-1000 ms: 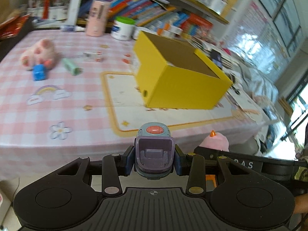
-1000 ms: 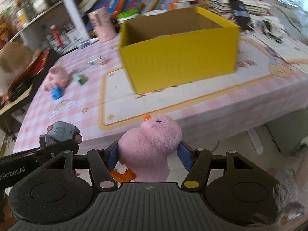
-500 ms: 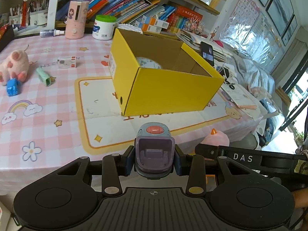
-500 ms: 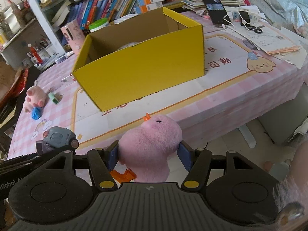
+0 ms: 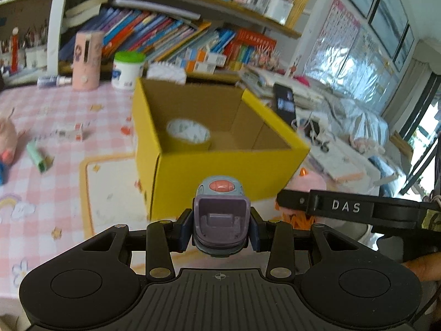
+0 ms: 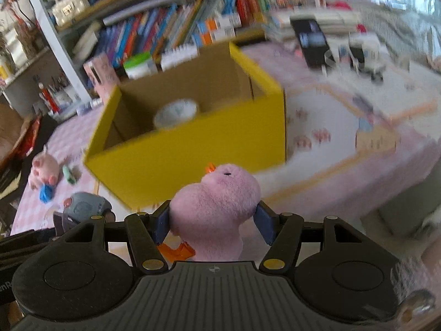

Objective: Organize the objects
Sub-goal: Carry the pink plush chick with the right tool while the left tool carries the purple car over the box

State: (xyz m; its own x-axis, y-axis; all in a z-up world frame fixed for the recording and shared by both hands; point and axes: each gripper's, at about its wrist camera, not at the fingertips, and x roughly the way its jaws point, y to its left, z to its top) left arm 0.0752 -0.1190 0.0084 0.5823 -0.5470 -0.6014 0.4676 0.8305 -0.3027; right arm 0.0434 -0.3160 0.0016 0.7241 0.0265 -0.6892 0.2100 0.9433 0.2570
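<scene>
Both jaws grip: left gripper (image 5: 220, 227) clamps a toy car (image 5: 220, 215), right gripper (image 6: 210, 224) a plush chick (image 6: 216, 207), short of the box (image 5: 209, 149). I worry they collide, or clip its near wall.

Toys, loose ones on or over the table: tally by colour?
Pink: 2, the plush chick and the plush pig
Blue: 1, the small blue toy
Purple-grey: 1, the toy car
Total: 4
</scene>
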